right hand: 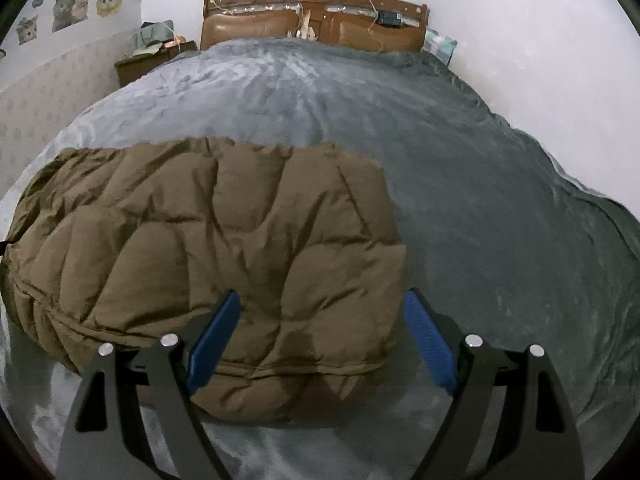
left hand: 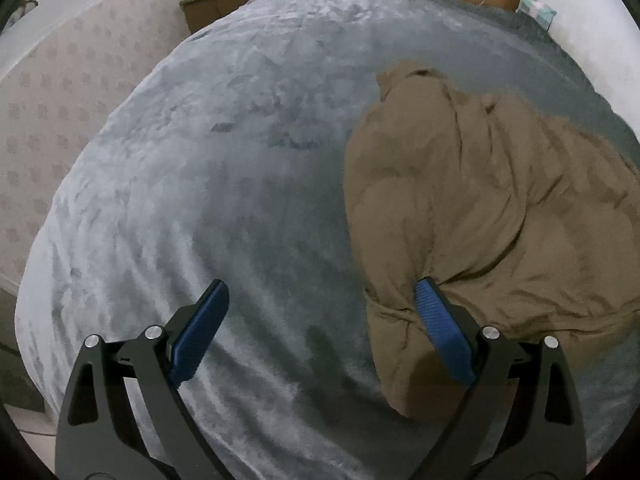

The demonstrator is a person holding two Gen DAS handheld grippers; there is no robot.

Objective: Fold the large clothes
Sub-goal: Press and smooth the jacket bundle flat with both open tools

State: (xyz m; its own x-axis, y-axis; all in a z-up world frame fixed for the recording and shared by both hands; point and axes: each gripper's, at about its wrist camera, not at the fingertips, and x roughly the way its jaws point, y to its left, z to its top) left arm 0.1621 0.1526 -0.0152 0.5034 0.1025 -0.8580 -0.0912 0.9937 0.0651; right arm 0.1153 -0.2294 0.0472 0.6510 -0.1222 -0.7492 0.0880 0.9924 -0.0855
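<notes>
Brown puffer jacket [right hand: 208,248], bunched on bed [right hand: 460,200]. Left hand-held gripper [left hand: 322,304] and right hand-held gripper [right hand: 322,312]: spread, empty. Step: approach; next, pinch near hem.

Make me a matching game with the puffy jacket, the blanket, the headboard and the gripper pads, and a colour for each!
Things:
1. puffy jacket
2. blanket
3. headboard
4. gripper pads

Colours:
A. blue
B. reddish-brown wood
C. grey
D. olive-brown

Pairs: 1-D, 2-C, 3-B, 4-A
</notes>
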